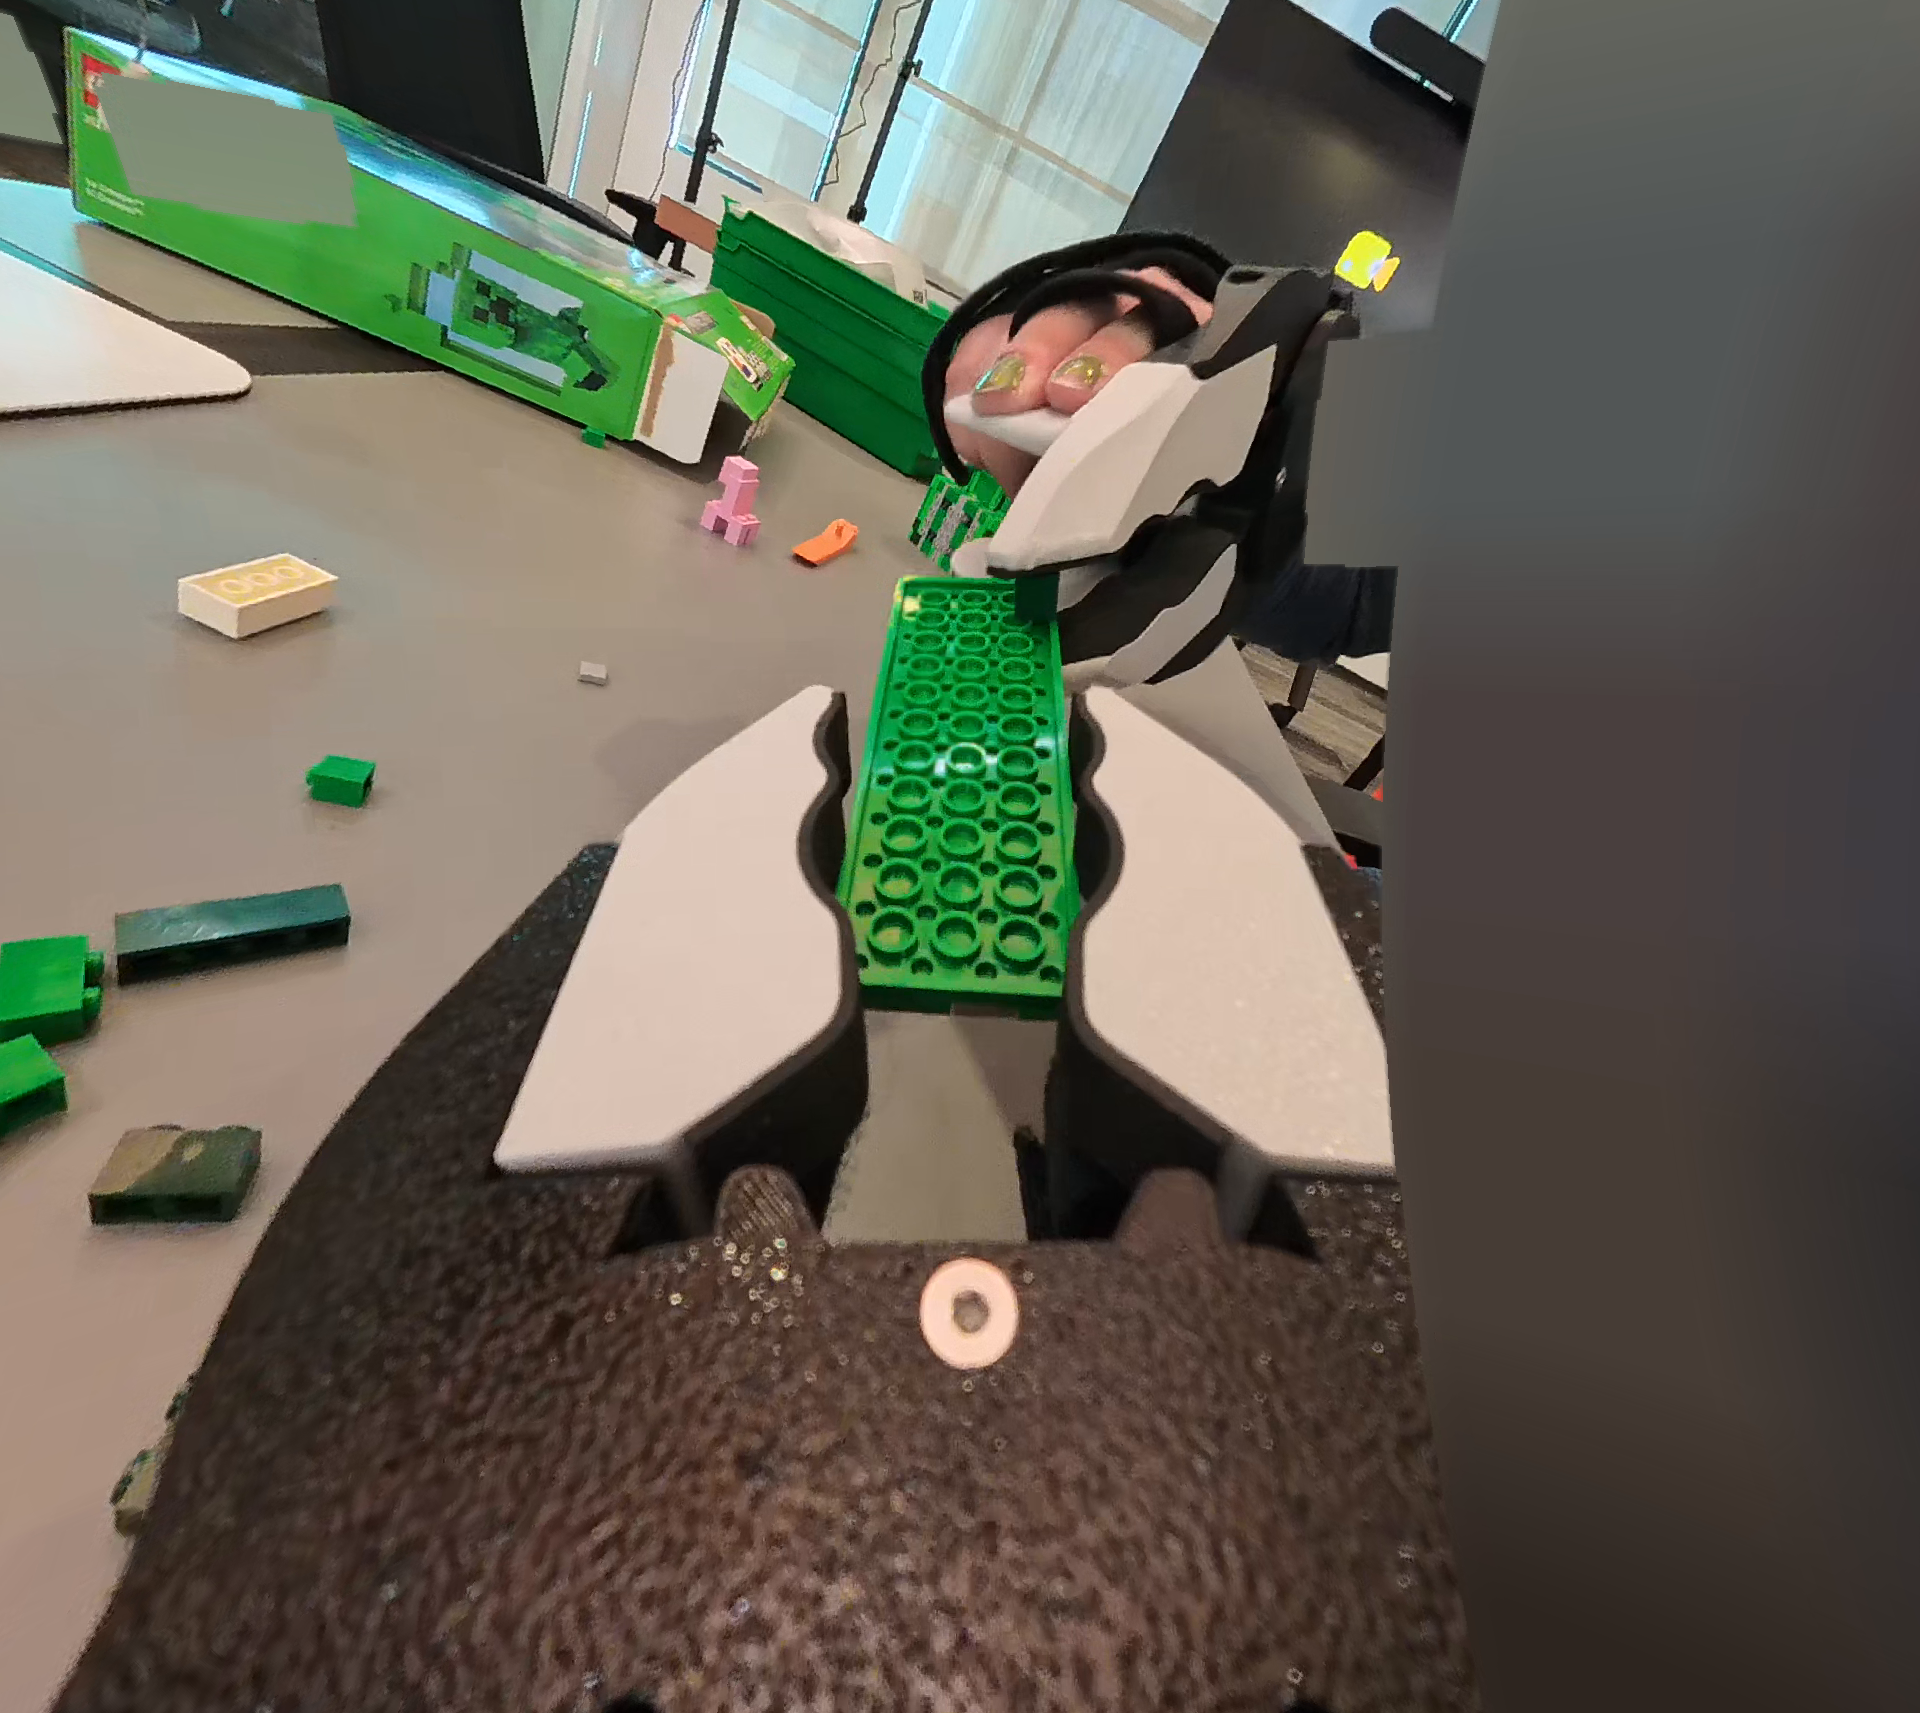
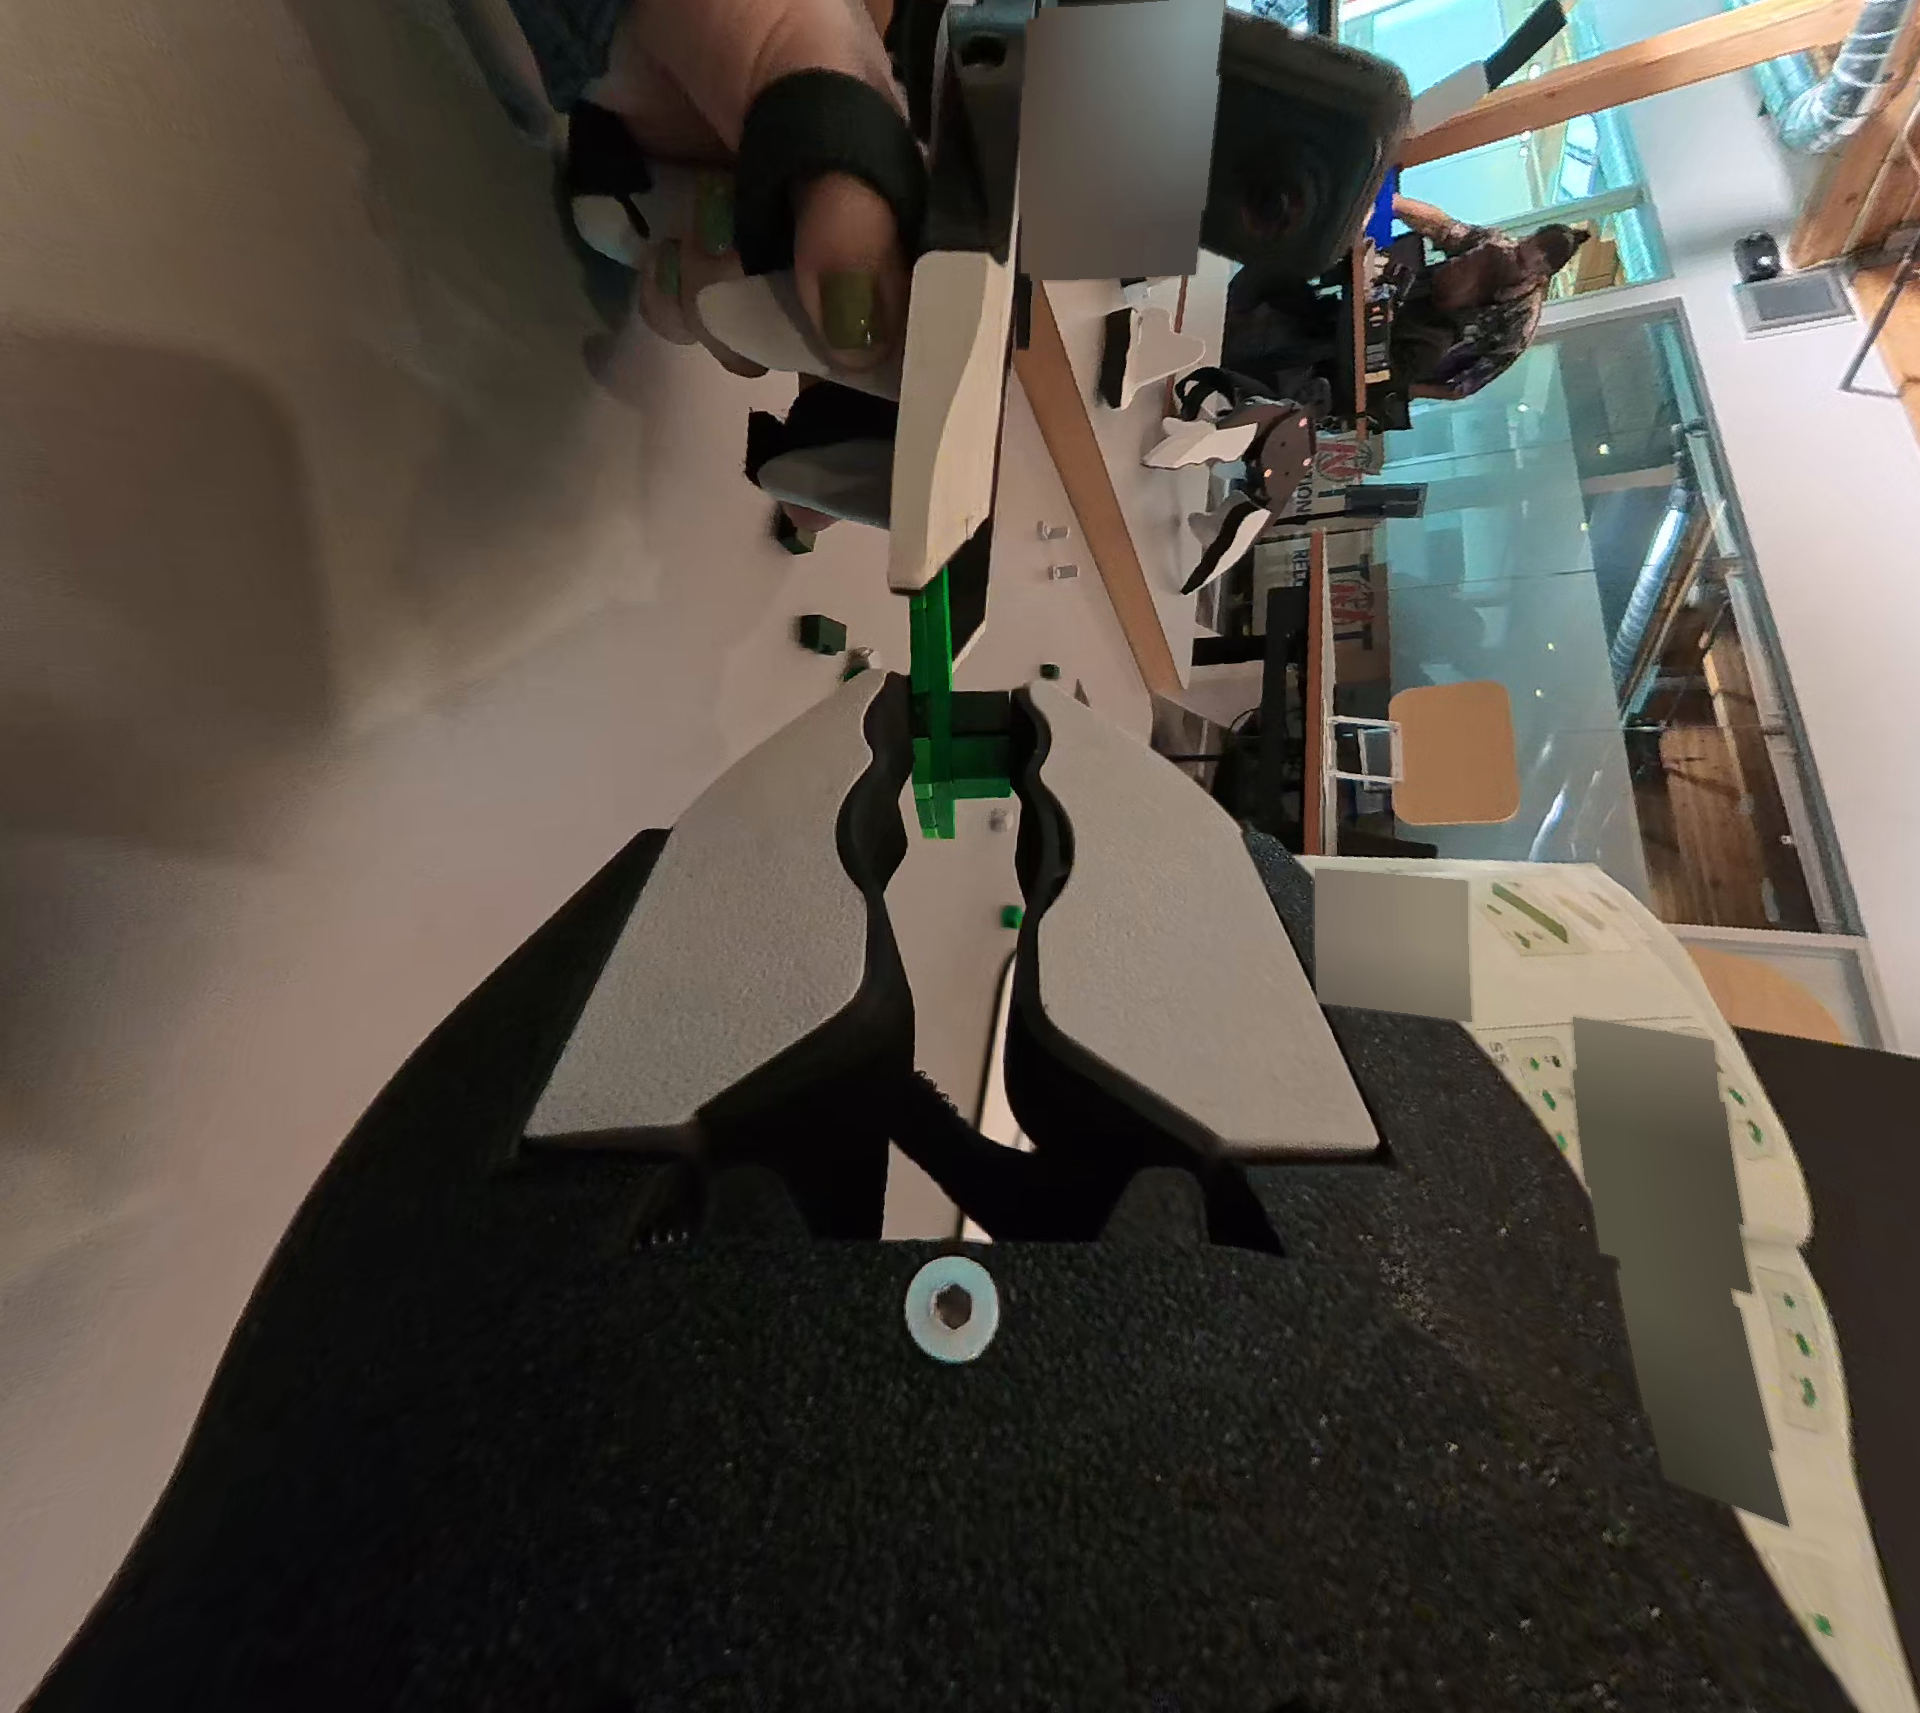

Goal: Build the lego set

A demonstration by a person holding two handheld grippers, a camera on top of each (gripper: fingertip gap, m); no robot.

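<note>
My left gripper [image 1: 956, 707] is shut on a long green plate [image 1: 966, 790]. It grips the plate by its long sides and holds it above the grey table [image 1: 468, 624], round-socket face up. My right gripper [image 1: 1039, 593] is at the plate's far right corner, closed on a small dark green brick [image 1: 1034, 598] that sits against the plate. In the right wrist view my right gripper [image 2: 956, 697] has that brick [image 2: 977, 754] and the edge-on plate [image 2: 930, 687] between its fingers. The left gripper's finger [image 2: 940, 437] holds the plate's other end.
Loose pieces lie on the table to the left: a white brick [image 1: 255, 593], a small green brick [image 1: 341, 780], a dark green brick [image 1: 229, 931], a camouflage brick [image 1: 177, 1170], a pink figure [image 1: 732, 500] and an orange piece [image 1: 826, 541]. The green box [image 1: 416, 261] and green trays [image 1: 831, 333] stand behind. An instruction booklet [image 2: 1662, 988] lies at the right.
</note>
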